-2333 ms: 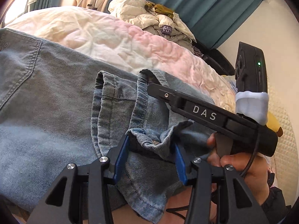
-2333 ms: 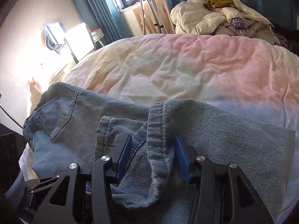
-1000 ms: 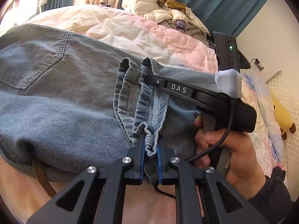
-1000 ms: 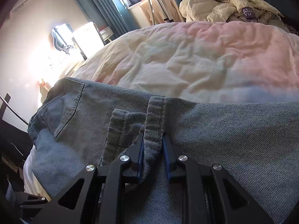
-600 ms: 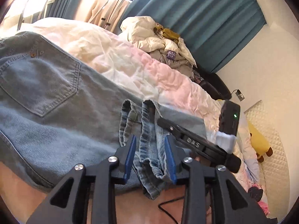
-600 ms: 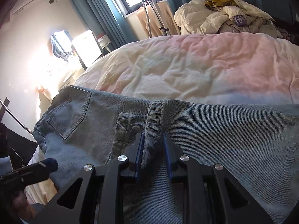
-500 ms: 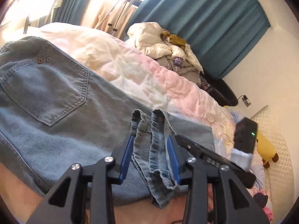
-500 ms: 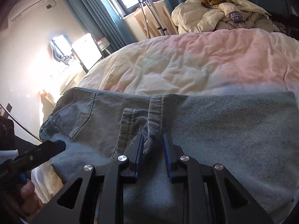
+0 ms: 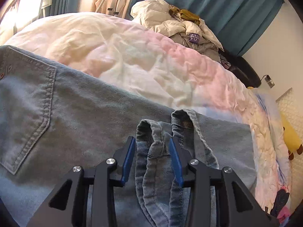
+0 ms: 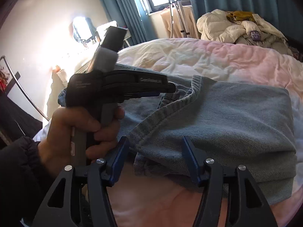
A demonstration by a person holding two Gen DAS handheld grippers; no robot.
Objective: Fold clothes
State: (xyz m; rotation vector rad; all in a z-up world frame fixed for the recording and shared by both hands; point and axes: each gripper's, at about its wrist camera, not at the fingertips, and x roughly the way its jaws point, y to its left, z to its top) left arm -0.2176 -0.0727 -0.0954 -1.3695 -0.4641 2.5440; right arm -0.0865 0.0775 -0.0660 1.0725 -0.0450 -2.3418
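Light blue jeans [image 9: 75,113] lie folded across the bed, back pocket [image 9: 24,113] at the left. My left gripper [image 9: 151,141] is open, and the two stacked leg hems [image 9: 161,130] lie loose between its blue pads without being pressed. The right gripper [image 10: 154,140] hangs above the near edge of the folded jeans [image 10: 227,117]; its jaws are opening and nothing is gripped. In the right wrist view a hand [image 10: 75,128] holds the left gripper [image 10: 170,91], whose tips sit over the raised hem [image 10: 195,87].
A pink and cream duvet [image 9: 132,56] covers the bed. A heap of cream clothing [image 9: 170,22] lies at the far end before teal curtains [image 9: 217,1]. A yellow plush toy [image 9: 291,138] sits at the right edge. A metal stand [image 10: 176,9] is by the window.
Both grippers have let go of the hems and opened. The right gripper has drawn back and up from the jeans, and the left gripper with its hand now fills the left of the right wrist view.
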